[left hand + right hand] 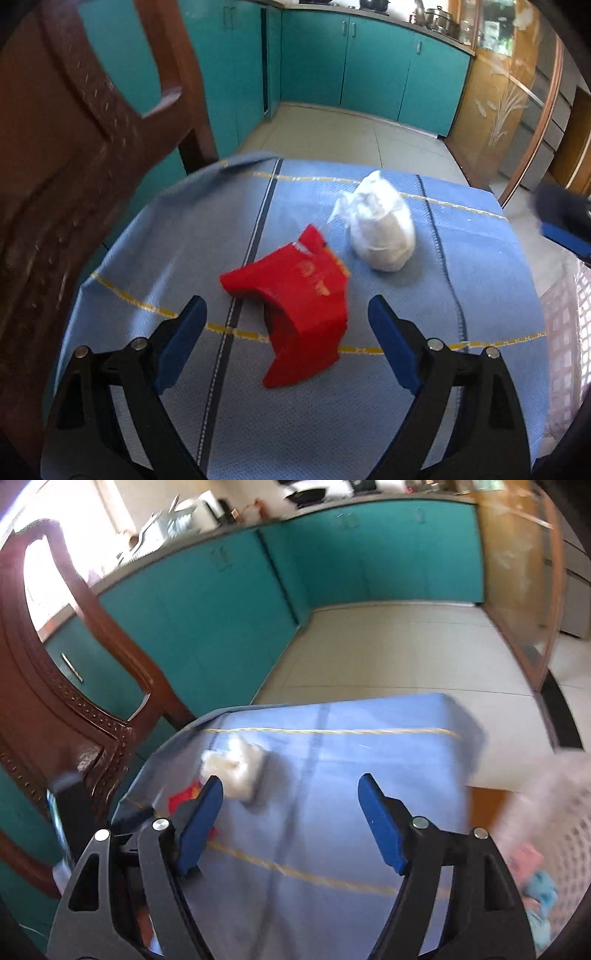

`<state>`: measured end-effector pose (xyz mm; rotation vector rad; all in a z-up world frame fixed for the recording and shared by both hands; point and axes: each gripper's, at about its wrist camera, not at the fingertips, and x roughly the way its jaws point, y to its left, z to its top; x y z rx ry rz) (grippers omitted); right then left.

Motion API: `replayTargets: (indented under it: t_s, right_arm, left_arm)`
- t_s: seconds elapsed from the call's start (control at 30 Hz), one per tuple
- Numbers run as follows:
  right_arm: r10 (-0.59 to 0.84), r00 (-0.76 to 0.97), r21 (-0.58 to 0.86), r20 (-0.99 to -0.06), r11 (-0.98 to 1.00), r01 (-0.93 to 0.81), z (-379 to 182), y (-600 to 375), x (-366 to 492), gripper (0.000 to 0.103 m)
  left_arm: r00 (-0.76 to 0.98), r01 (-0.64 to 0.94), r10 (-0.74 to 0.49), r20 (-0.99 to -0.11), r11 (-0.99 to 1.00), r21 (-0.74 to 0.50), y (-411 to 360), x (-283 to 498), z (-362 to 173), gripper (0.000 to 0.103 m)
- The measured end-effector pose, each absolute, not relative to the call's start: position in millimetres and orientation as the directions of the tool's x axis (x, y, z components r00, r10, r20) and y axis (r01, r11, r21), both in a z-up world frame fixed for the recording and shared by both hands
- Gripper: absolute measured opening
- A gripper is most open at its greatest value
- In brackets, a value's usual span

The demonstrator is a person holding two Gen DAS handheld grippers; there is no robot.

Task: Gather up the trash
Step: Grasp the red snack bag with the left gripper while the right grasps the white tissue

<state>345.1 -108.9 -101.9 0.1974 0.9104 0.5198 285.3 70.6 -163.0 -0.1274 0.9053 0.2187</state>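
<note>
Left wrist view is showing a tabletop (147,258) draped in a blue cloth (332,406) with yellow and dark stripes, standing in a kitchen with a carved wooden chair (74,166) at the left, teal cabinets (369,66) along the back, a pale tiled floor (332,136) and a glazed wooden door (498,110) at the right. On the cloth a red wrapper (299,306) is lying crumpled, with a white plastic bundle (380,225) just beyond it to the right. The left gripper (288,317) is tilting down over the cloth, its jaws spread wide and gripping nothing, the red wrapper sitting between them without touching the blue pads (184,339). In the right wrist view, blurred by motion, the right gripper (290,794) is also pointing down at the tabletop with jaws released and empty; the white bundle is lying just past its left pad, with a sliver of red beside it. A white mesh basket (554,830) is sitting at the far right, holding pink and light-blue scraps.
</note>
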Motion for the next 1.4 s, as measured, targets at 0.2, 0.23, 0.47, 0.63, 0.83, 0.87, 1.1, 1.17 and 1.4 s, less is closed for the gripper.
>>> replayTargets:
  t_s: [0.2,0.23,0.47,0.63,0.83,0.87,1.1,1.17,1.4]
  right_arm:
    - [0.520,0.455,0.401,-0.723,0.852,-0.336,-126,-67,373,0.074]
    - [0.520,0.447,0.402,-0.728,0.852,-0.336,-128,-62,377,0.074]
    - [0.523,0.363,0.403,-0.771,0.842,-0.359,-160,-30,383,0.060]
    - [0.524,0.353,0.350,-0.775,0.821,-0.451,-148,-17,362,0.017]
    - [0.481,0.464,0.249,-0.744,0.844,-0.475,-111,-41,321,0.017]
    - [0.475,0.480,0.238,-0.738,0.848,-0.473,-105,-50,315,0.017]
    - [0.398,0.615,0.127,-0.681,0.891,-0.436,-76,-105,258,0.017]
    - [0.382,0.646,0.122,-0.661,0.904,-0.409,-71,-127,243,0.017]
    - [0.352,0.699,0.144,-0.622,0.929,-0.340,-65,-176,217,0.017]
  left_arm:
    - [0.582,-0.236,0.097,-0.807,0.970,-0.054,81,286,-180,0.056]
    - [0.580,-0.235,0.094,-0.809,0.970,-0.056,84,287,-181,0.052]
    - [0.597,-0.218,0.084,-0.798,0.974,-0.061,98,273,-180,0.037]
    - [0.625,-0.223,0.112,-0.772,0.974,-0.039,94,256,-164,0.035]
    - [0.681,-0.225,0.173,-0.711,0.974,0.021,81,232,-134,0.035]
    - [0.690,-0.221,0.177,-0.702,0.975,0.029,77,224,-127,0.035]
    - [0.752,-0.179,0.179,-0.634,0.982,0.064,50,186,-92,0.035]
    - [0.766,-0.163,0.171,-0.620,0.984,0.070,41,177,-82,0.035]
    - [0.801,-0.133,0.160,-0.576,0.987,0.090,10,144,-60,0.035]
